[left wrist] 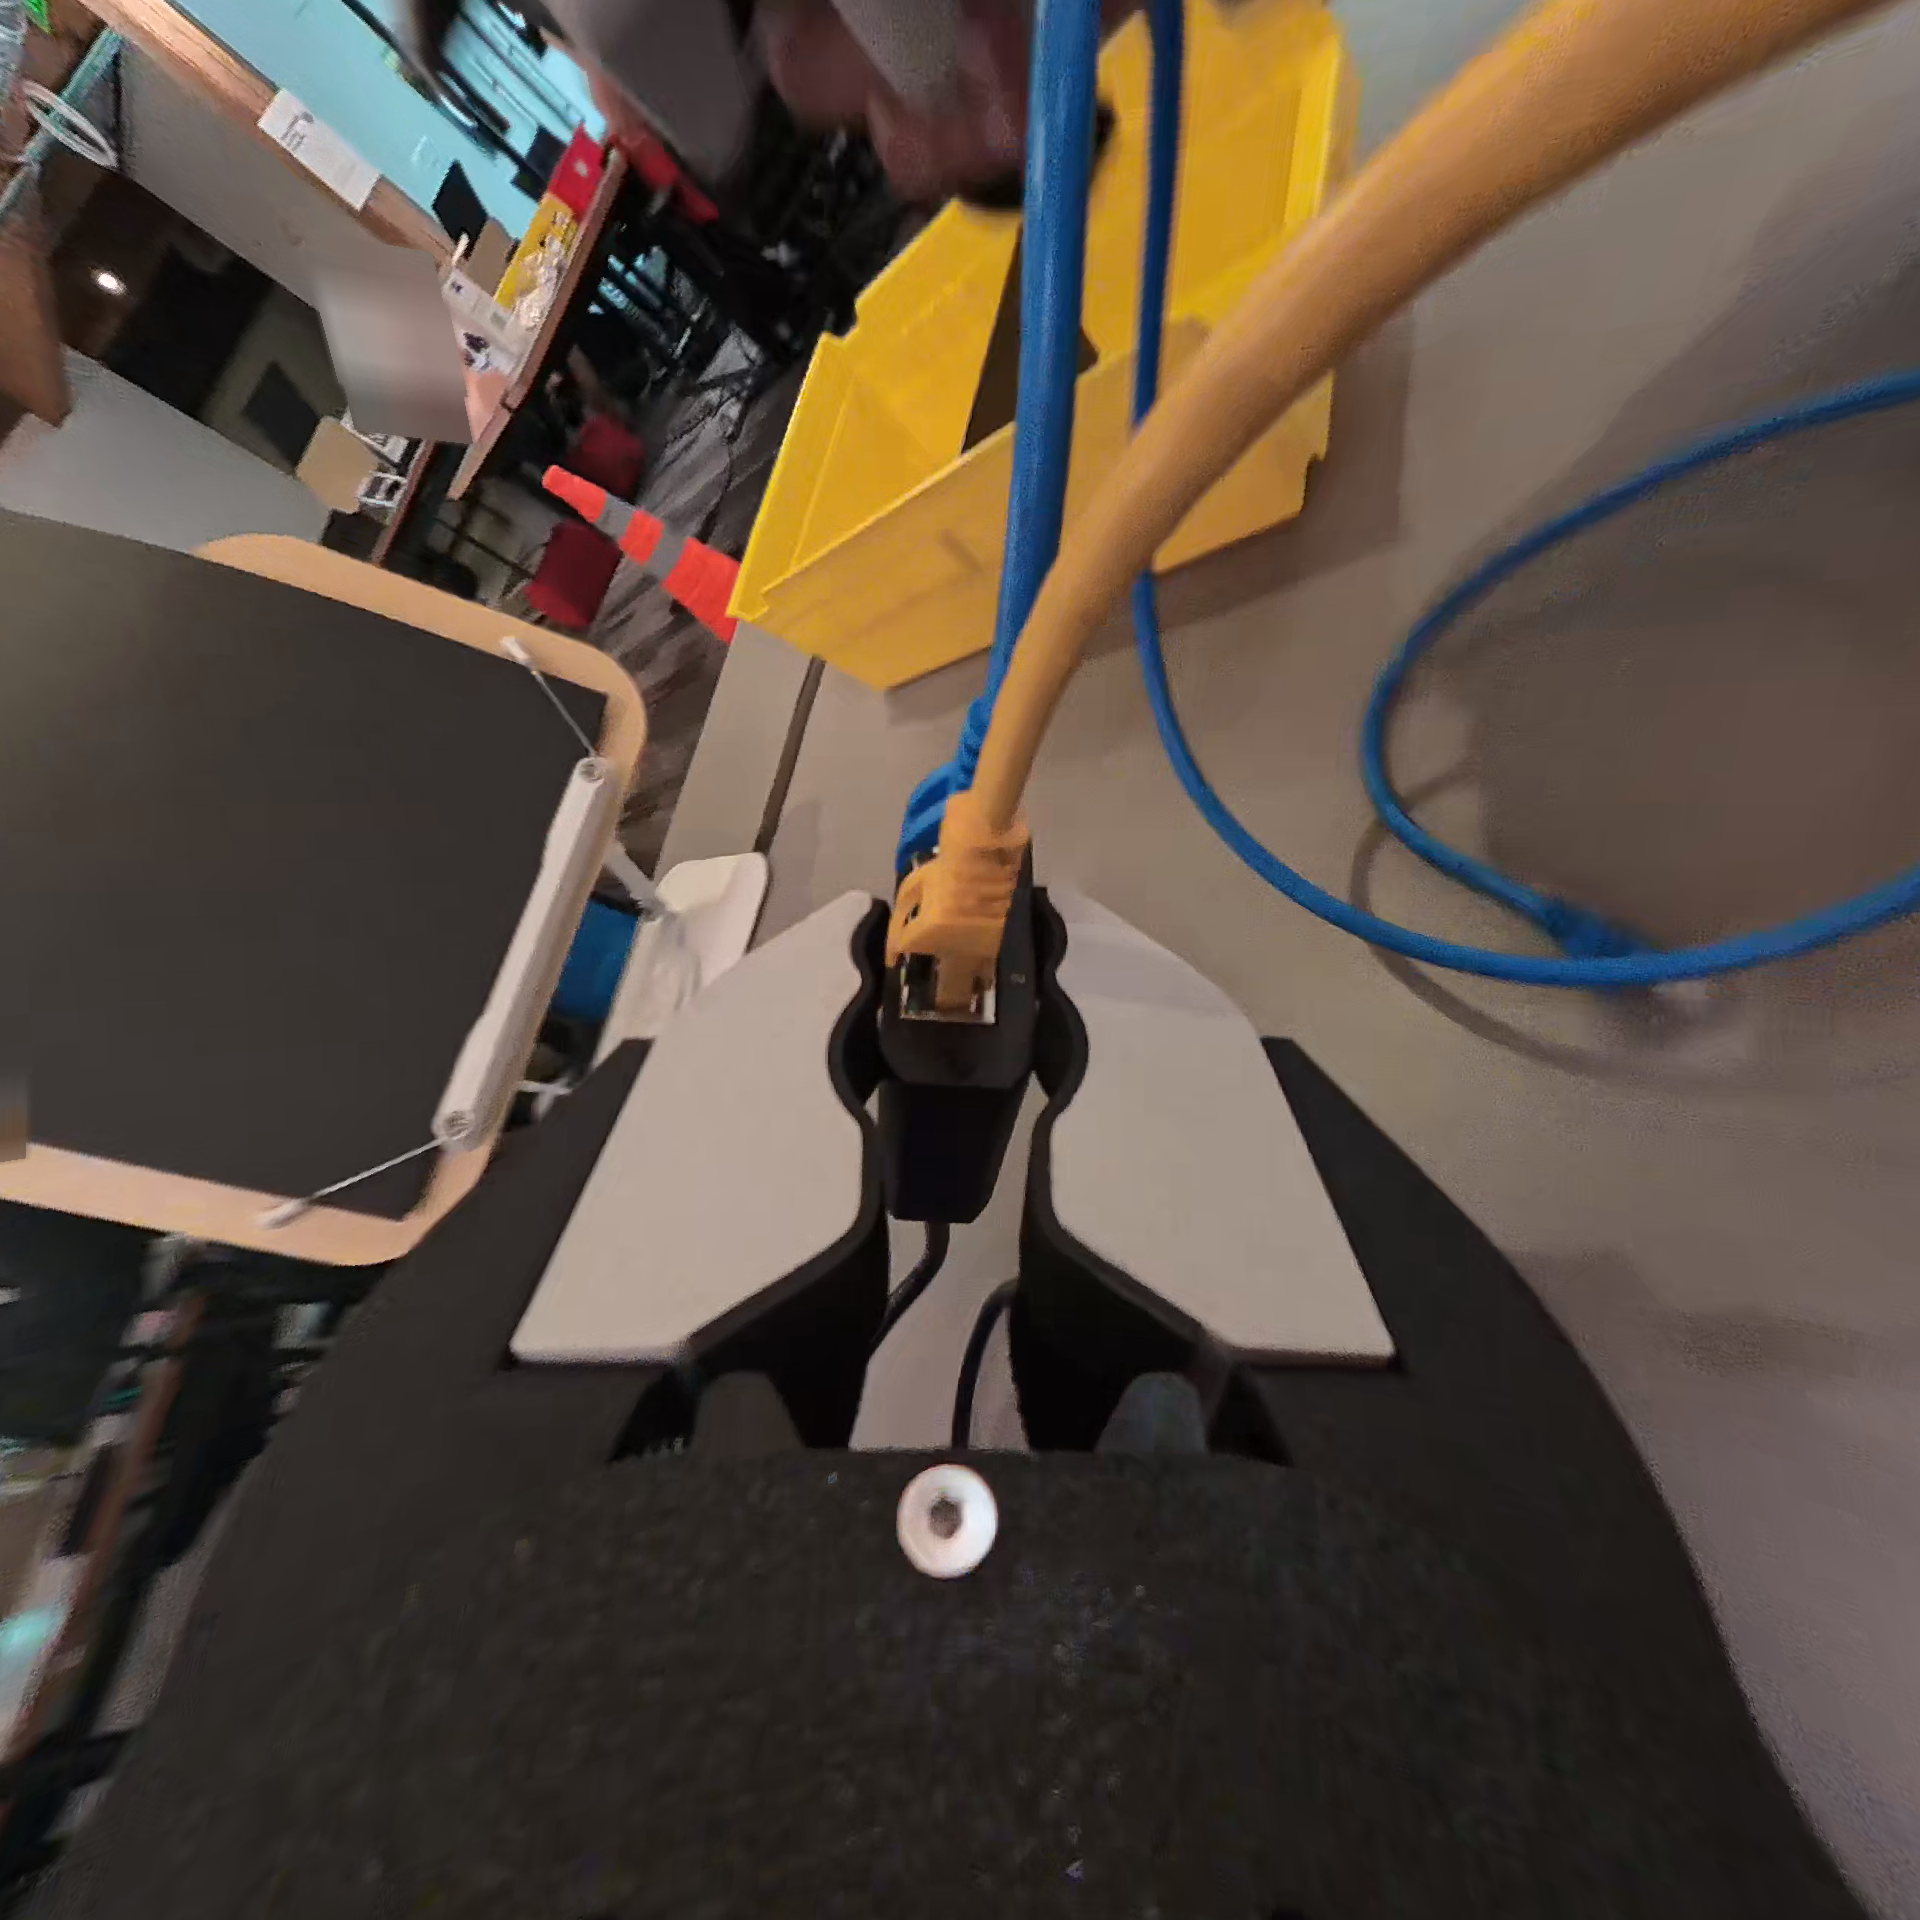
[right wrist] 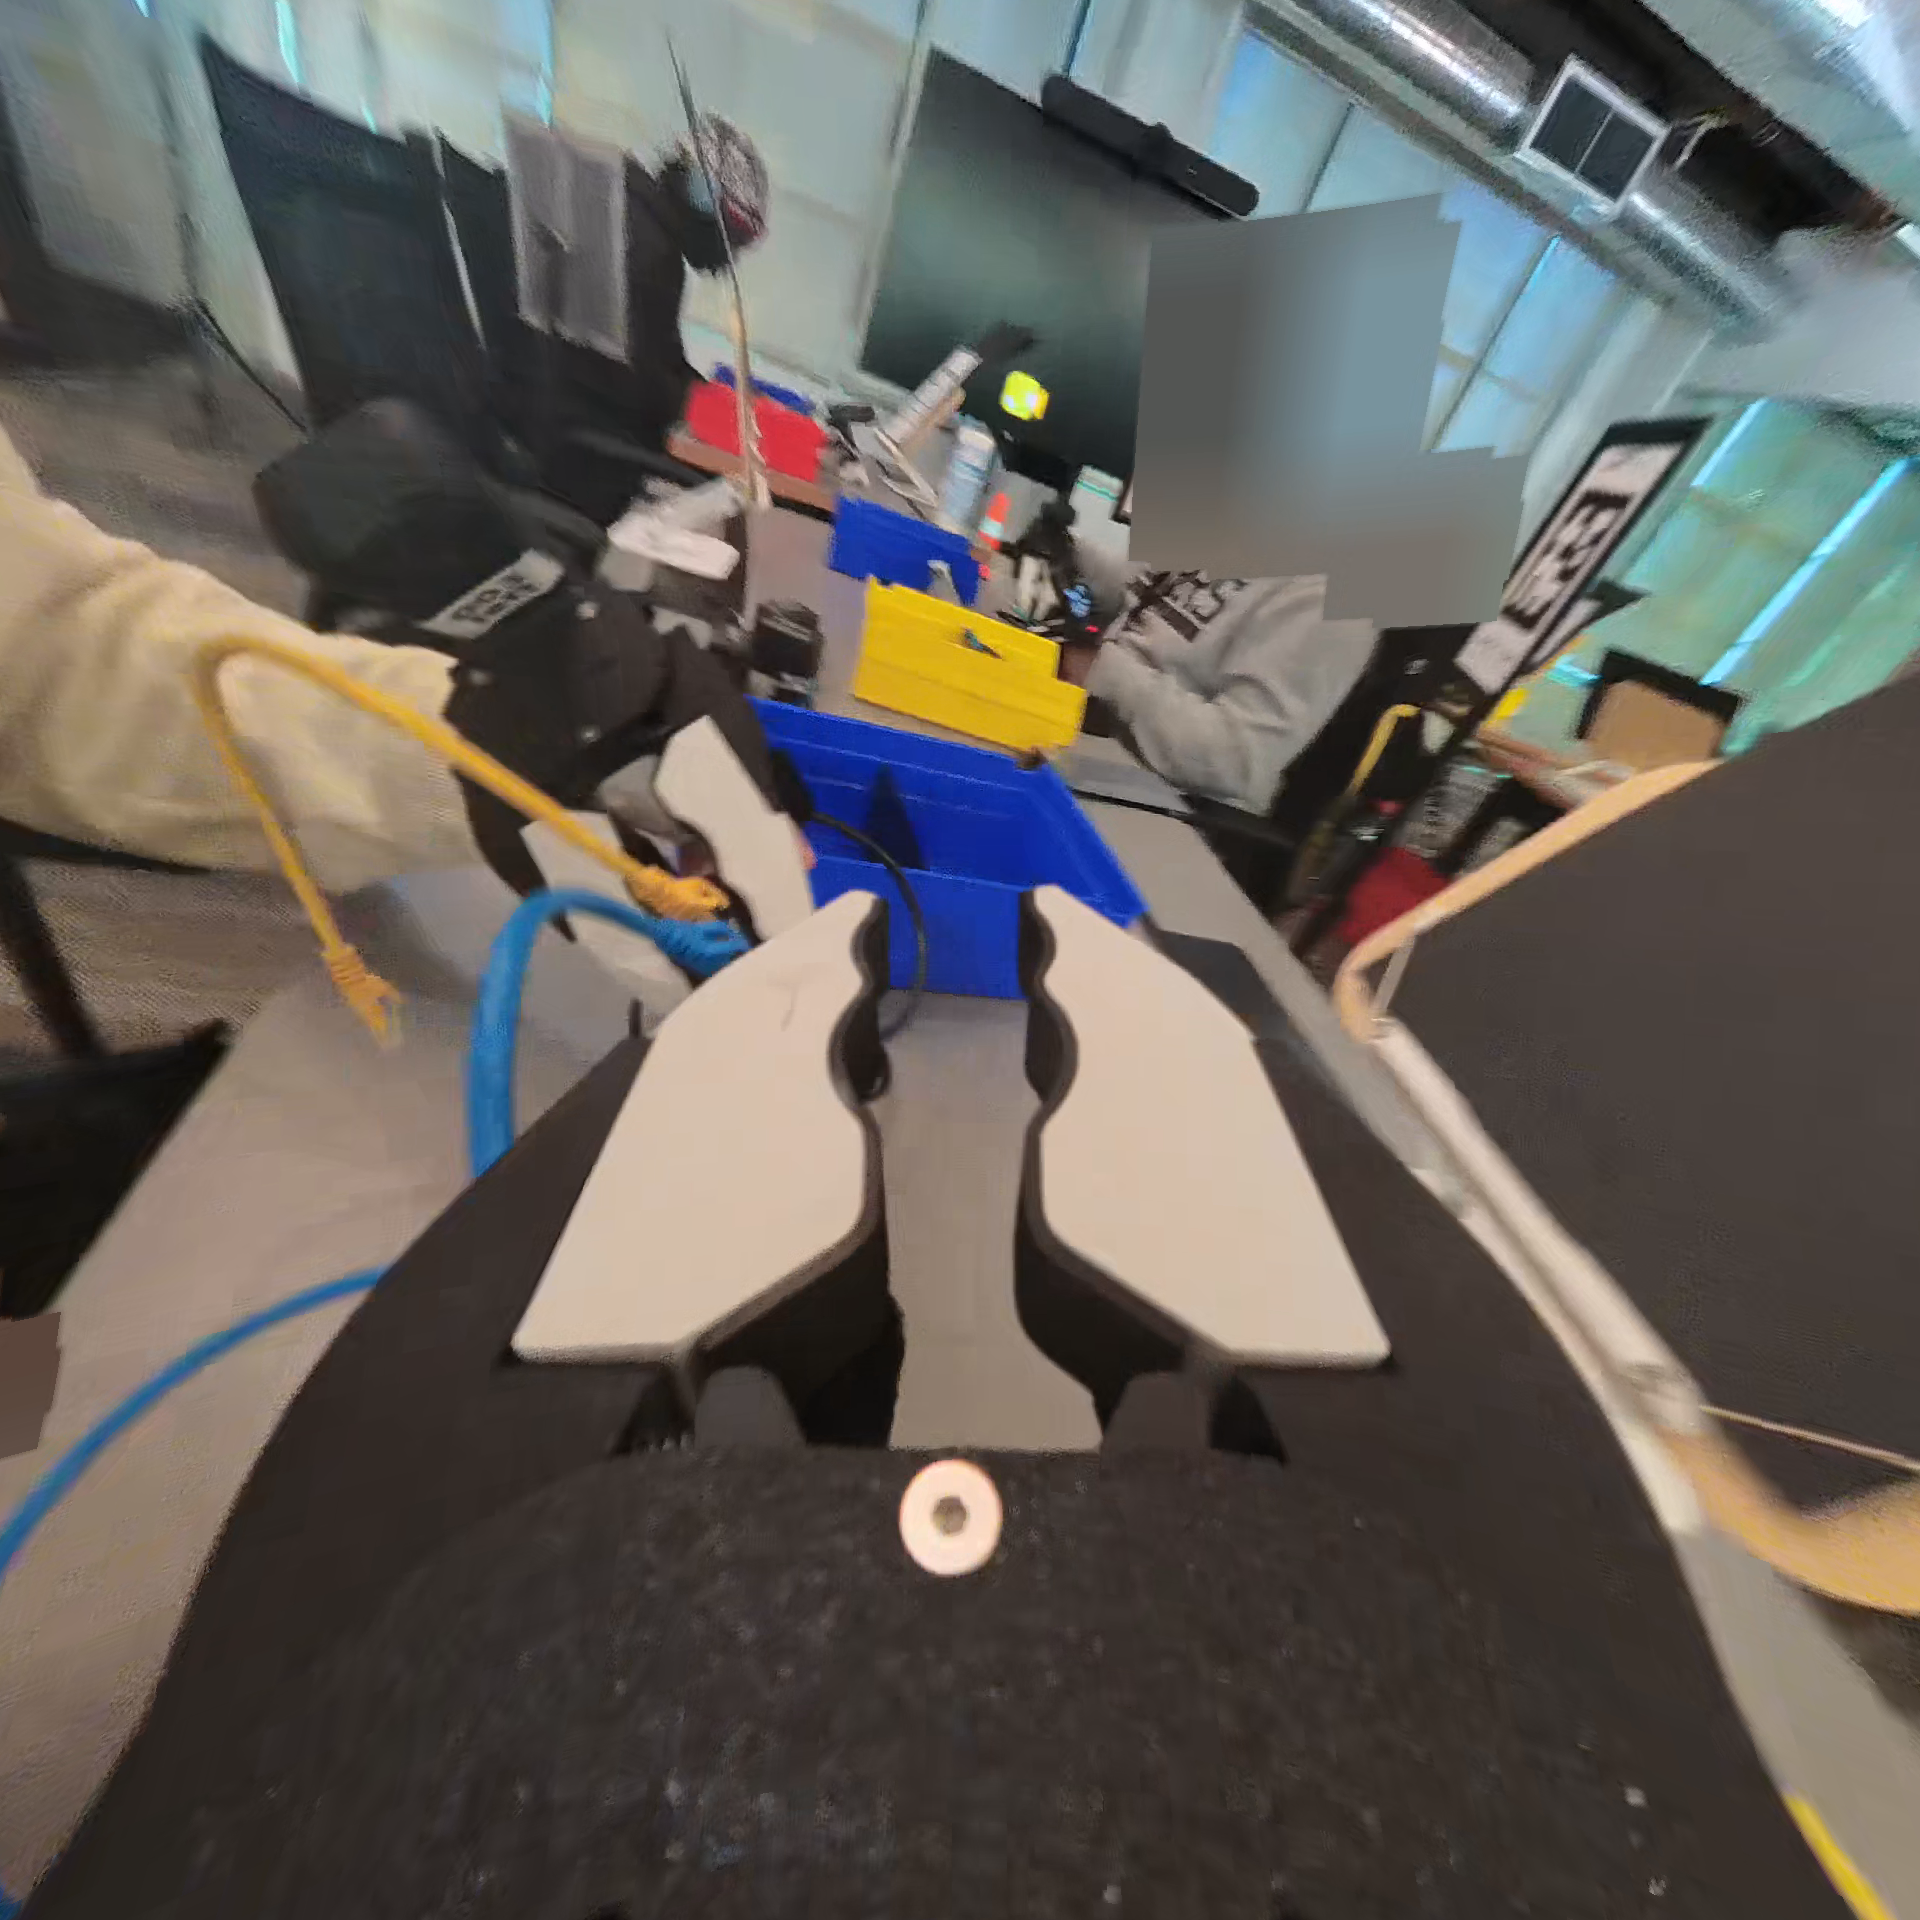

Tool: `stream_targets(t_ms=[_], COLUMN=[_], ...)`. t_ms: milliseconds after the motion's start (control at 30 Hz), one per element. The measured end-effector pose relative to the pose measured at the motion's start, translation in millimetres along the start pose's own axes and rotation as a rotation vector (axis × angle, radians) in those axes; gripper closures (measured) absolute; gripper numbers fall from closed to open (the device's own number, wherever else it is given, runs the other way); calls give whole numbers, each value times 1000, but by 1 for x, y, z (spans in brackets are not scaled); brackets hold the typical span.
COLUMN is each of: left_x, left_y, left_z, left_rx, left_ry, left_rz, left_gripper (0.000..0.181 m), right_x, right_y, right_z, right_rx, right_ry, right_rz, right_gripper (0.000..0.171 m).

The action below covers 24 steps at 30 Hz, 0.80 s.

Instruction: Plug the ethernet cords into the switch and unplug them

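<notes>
My left gripper (left wrist: 956,940) is shut on a small black switch (left wrist: 951,1055) and holds it above the grey table (left wrist: 1558,1195). A yellow ethernet cord (left wrist: 1247,343) is plugged into the switch's front port by its yellow plug (left wrist: 956,899). A blue cord (left wrist: 1049,364) is plugged in just behind it. A loose blue plug (left wrist: 1590,935) lies on the table to the right. My right gripper (right wrist: 954,935) is open and empty above the table. The left gripper (right wrist: 717,883) also shows in the right wrist view, with the yellow cord's free end (right wrist: 364,987) dangling.
A yellow bin (left wrist: 935,499) stands behind the switch. A blue bin (right wrist: 966,831) stands ahead of my right gripper, another yellow bin (right wrist: 956,665) beyond it. A black board with a wooden rim (right wrist: 1662,1039) is at the right. A person in grey (right wrist: 1226,675) sits behind.
</notes>
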State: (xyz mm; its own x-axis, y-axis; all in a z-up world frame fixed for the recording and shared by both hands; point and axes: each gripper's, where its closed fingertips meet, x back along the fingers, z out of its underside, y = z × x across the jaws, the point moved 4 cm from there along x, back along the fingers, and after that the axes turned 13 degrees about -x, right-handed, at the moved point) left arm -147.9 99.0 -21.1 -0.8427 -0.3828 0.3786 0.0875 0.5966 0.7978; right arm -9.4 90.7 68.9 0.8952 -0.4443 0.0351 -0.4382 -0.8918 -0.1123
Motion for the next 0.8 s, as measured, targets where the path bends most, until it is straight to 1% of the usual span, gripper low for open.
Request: stream_targets(t_ms=[67,100,167,233,333,367,467,533,600,667,733,800], left_x=[-3,-4,-4,-1,1,0,0,-1,-1,1,2,1], left_y=[-5,-8,-10,-8,-4,-3,-1,0,4,6,7,7], left_z=[-1,-3,-11,-19,-24,-24,-25,-22,-20,-22,-17,-7], left_rx=[-69,-77,-59,-33,19,41,114,99,99,132,154,202], left_ry=[33,25,-11,-55,-78,-82,-109,-58,-56,-129,-154,-184], left_rz=[-22,-20,-8,-12,-4,4,22,22,12,18,5,-12], left_gripper=[156,156,157,157,156,156,156,156,157,156,155,146], right_x=[6,5,-7,-23,-38,-43,-57,-64,-67,-66,-62,-54], right_y=[3,7,15,24,46,52,62,59,56,56,53,47], right_z=[-20,-22,-6,20,43,45,46,49,47,41,34,22], right_rx=[115,188,336,397,372,380,439,458,483,481,395,258], right_ry=[82,145,296,376,354,350,323,334,334,322,269,144], right_rz=[19,12,-30,-104,-260,-260,-221,-179,-160,-185,-235,-287], right_gripper=[148,148,145,141,144,139,140,154,157,158,157,158])
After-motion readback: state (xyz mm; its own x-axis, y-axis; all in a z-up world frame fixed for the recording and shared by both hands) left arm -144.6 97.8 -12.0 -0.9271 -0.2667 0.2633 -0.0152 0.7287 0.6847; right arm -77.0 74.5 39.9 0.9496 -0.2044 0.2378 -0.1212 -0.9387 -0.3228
